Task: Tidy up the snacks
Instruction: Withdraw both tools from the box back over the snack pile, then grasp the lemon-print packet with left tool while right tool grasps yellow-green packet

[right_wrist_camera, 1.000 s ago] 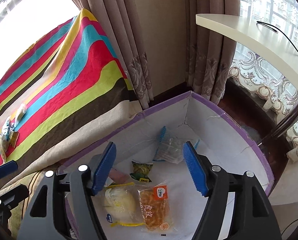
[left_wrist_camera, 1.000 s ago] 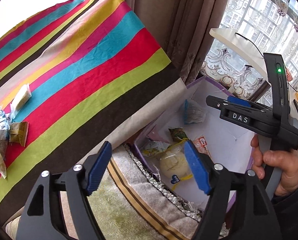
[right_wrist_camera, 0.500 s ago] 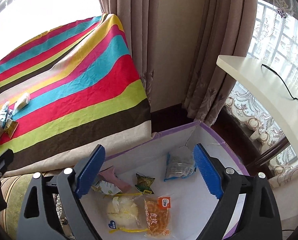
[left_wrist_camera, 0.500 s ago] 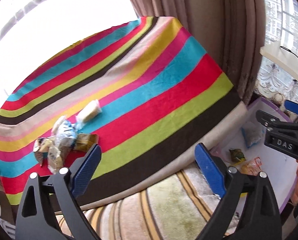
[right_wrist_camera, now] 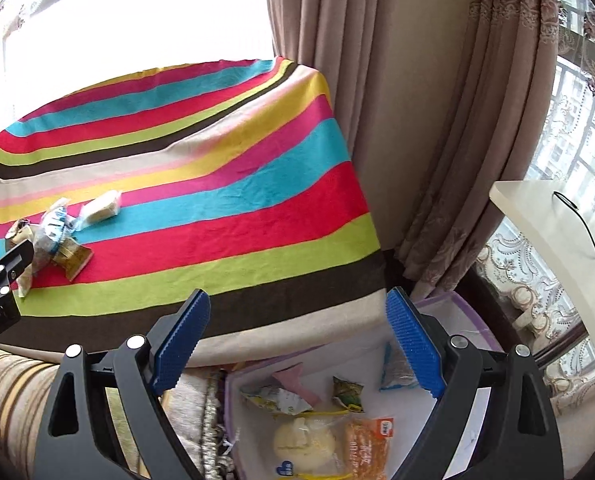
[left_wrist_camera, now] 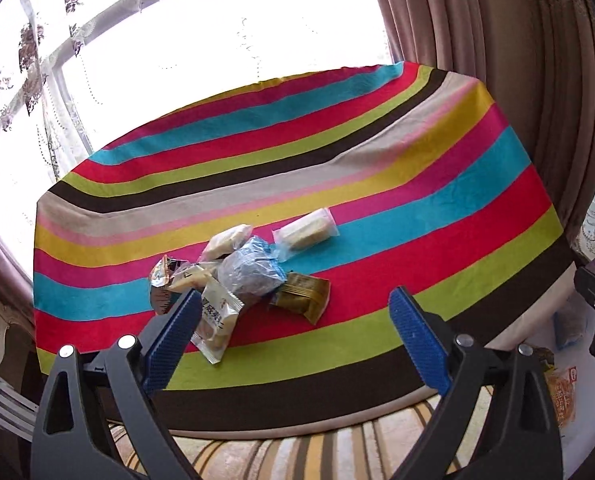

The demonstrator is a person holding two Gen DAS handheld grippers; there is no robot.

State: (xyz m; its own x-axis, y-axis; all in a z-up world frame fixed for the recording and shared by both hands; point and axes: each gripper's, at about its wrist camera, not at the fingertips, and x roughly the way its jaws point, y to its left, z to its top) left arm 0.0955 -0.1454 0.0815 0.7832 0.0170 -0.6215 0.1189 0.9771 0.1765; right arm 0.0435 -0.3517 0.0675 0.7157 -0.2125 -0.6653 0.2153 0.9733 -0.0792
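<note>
- The left gripper [left_wrist_camera: 293, 340] hangs before the striped tabletop [left_wrist_camera: 437, 216], fingers spread and empty.
- The snack pile [left_wrist_camera: 241, 276] lies mid-tabletop.
- The right gripper [right_wrist_camera: 297, 344] has fingers spread, nothing between them, over the white storage box [right_wrist_camera: 449, 396] beside the tabletop, which holds snack packets [right_wrist_camera: 305, 444].

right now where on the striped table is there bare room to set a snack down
Bare cloth on the striped table lies between the clear-wrapped cake and the curtain, and along the far edge by the window. It is crowded at the snack pile, just ahead of the left gripper.
</note>
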